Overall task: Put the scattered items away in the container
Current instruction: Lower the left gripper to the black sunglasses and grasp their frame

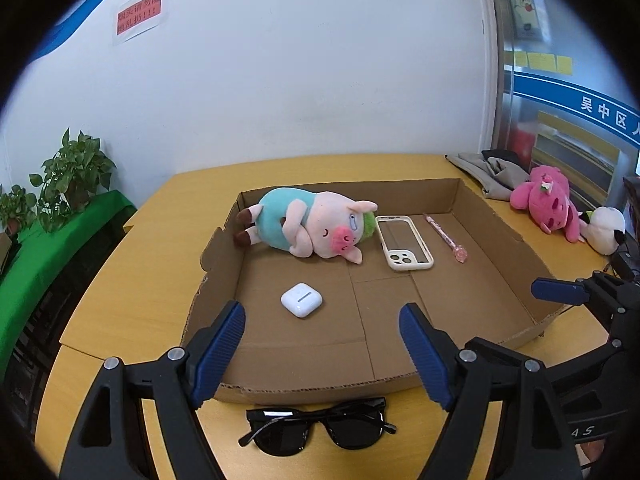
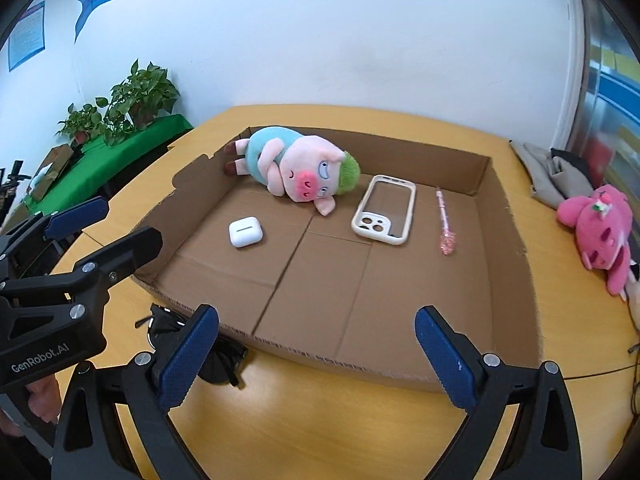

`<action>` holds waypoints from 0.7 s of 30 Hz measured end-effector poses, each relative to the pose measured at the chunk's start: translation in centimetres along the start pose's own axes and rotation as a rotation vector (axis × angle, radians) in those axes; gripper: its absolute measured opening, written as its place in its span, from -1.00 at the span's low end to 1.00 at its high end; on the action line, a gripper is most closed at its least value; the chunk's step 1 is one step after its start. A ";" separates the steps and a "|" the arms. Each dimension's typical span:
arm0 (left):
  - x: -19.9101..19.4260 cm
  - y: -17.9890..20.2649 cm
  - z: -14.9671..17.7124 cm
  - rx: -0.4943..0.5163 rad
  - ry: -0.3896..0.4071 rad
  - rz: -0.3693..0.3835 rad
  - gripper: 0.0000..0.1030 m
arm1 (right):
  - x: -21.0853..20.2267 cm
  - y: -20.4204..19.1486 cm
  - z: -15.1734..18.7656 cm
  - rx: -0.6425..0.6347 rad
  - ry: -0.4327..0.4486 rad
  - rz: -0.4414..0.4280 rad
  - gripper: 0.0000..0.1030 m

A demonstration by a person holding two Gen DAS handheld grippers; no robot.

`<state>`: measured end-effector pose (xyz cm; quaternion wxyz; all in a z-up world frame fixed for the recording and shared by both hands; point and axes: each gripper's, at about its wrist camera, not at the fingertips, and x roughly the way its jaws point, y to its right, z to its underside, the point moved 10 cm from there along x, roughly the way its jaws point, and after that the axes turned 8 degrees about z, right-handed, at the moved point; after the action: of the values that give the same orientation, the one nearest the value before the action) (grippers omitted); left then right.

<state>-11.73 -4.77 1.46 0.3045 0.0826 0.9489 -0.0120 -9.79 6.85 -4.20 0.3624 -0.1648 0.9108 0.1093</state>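
Observation:
A shallow cardboard box (image 1: 504,224) (image 2: 516,240) lies on the yellow table. Inside lie a plush pig (image 1: 312,224) (image 2: 292,168), a white earbud case (image 1: 301,299) (image 2: 245,232), a cream phone case (image 1: 404,242) (image 2: 386,209) and a pink pen (image 1: 444,238) (image 2: 444,220). Black sunglasses (image 1: 320,426) (image 2: 216,360) lie on the table just outside the box's near wall. My left gripper (image 1: 322,320) is open and empty, above and behind the sunglasses. My right gripper (image 2: 316,330) is open and empty at the box's near edge.
A pink plush toy (image 1: 550,200) (image 2: 600,228), a white plush (image 1: 606,230) and grey cloth (image 1: 488,170) (image 2: 556,176) lie on the table right of the box. Potted plants (image 1: 68,176) (image 2: 136,96) stand on a green-covered bench at the left. A white wall is behind.

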 end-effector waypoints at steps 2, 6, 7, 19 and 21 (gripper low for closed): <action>-0.1 0.4 0.4 0.006 0.002 -0.002 0.54 | -0.3 0.2 0.4 -0.006 0.007 0.020 0.95; -0.3 0.6 1.0 -0.004 0.000 0.016 0.54 | -0.9 0.3 1.1 -0.005 0.015 0.013 0.95; -0.3 0.5 1.3 -0.008 -0.004 0.019 0.54 | -1.0 0.3 1.3 -0.002 0.016 0.013 0.95; 0.2 -5.9 8.2 -0.159 -0.142 0.079 0.54 | 3.2 -5.8 7.3 -0.085 -0.141 -0.173 0.95; 0.7 -7.1 9.4 -0.161 -0.171 0.074 0.54 | 4.2 -7.1 7.7 -0.073 -0.161 -0.204 0.95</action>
<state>-8.04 -12.30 -6.78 0.3901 0.0913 0.9137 0.0683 -5.17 1.85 -13.23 0.4373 -0.2606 0.8526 0.1178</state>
